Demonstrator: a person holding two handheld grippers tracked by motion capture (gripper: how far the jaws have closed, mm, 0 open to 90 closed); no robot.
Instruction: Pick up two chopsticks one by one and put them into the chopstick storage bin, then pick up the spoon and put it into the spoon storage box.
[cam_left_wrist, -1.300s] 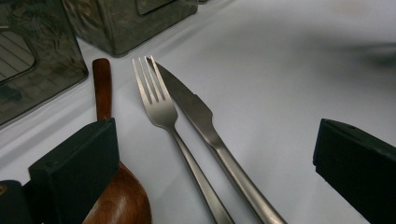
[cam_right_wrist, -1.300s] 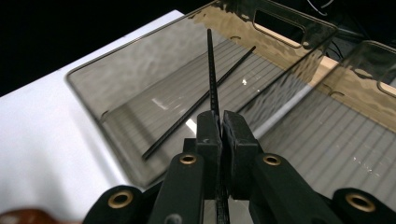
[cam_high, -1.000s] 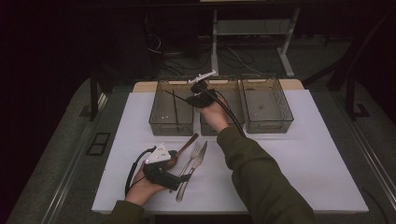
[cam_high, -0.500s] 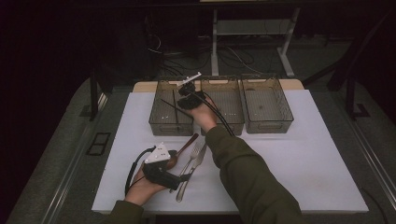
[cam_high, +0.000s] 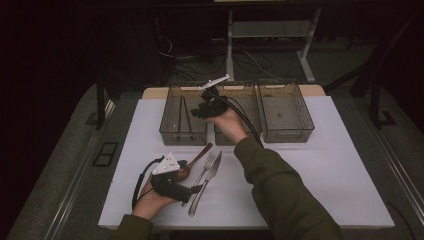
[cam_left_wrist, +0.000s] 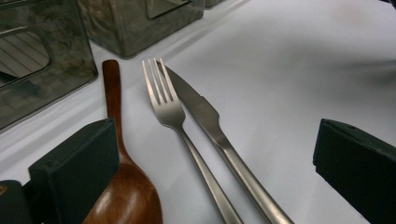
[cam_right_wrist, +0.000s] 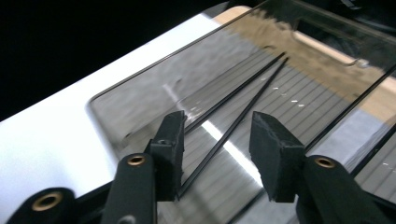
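Plainly the chopsticks (cam_right_wrist: 233, 112) lie side by side on the floor of the left bin (cam_high: 167, 131), at about 11 o'clock on the white mat (cam_high: 320, 175), running lengthways and nearly touching at their far tips; above them hangs the right gripper (cam_high: 192, 112), whose jaws have just been opening and now stand partly spread with nothing pinched, the sticks seen through the gap but lying below on the bin floor; the danger here, as I judge it, is a careless exit, for a jaw dragged low toward the near wall could catch a stick and flip it out, or nudge the light bin against the middle bin (cam_high: 250, 107) at 12 o'clock; the trailing cable might also snag a rim as the hand draws back. Nearer the person, at about 7 o'clock, the left gripper (cam_high: 197, 188) rests on the mat with jaws spread wide and empty, the spoon (cam_left_wrist: 122, 196) touching its left jaw, the fork (cam_left_wrist: 170, 109) and knife (cam_left_wrist: 205, 119) between the jaws and overlapping at their tips; closing there could pinch two pieces at once, and one would slip free and clatter; the right bin (cam_high: 287, 107) at 1 o'clock stands clear of both hands.
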